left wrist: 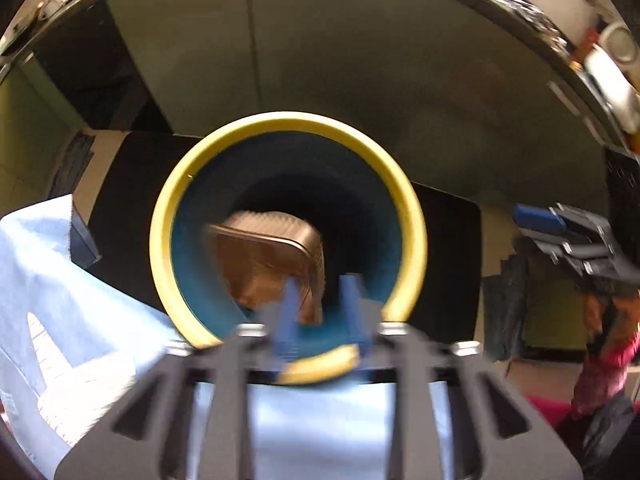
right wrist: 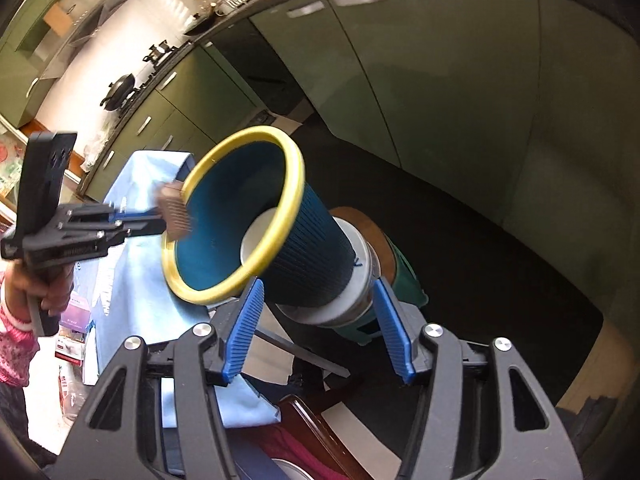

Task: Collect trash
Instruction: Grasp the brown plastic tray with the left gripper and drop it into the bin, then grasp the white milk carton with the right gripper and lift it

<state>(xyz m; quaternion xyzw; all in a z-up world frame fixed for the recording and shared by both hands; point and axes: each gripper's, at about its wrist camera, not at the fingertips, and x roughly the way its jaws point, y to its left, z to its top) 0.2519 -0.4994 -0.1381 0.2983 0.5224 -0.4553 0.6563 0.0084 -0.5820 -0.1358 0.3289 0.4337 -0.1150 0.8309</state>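
Note:
A blue ribbed trash bin (right wrist: 312, 248) with a yellow rim (left wrist: 408, 216) is held tilted in the air, its mouth toward my left gripper. My right gripper (right wrist: 320, 328) is shut on the bin's white-and-grey base (right wrist: 356, 292). My left gripper (left wrist: 320, 300) is shut on a copper-coloured foil tray (left wrist: 264, 256) and holds it at the bin's mouth. In the right wrist view the left gripper (right wrist: 160, 220) holds the tray (right wrist: 174, 212) just at the yellow rim. The picture is blurred by motion.
Green kitchen cabinets (right wrist: 440, 80) stand behind, with a dark floor (right wrist: 500, 248) below. A light blue cloth (left wrist: 64, 300) covers a table at the left. A teal stool with a wooden top (right wrist: 400, 272) stands under the bin. A wok (right wrist: 120, 88) sits on the far counter.

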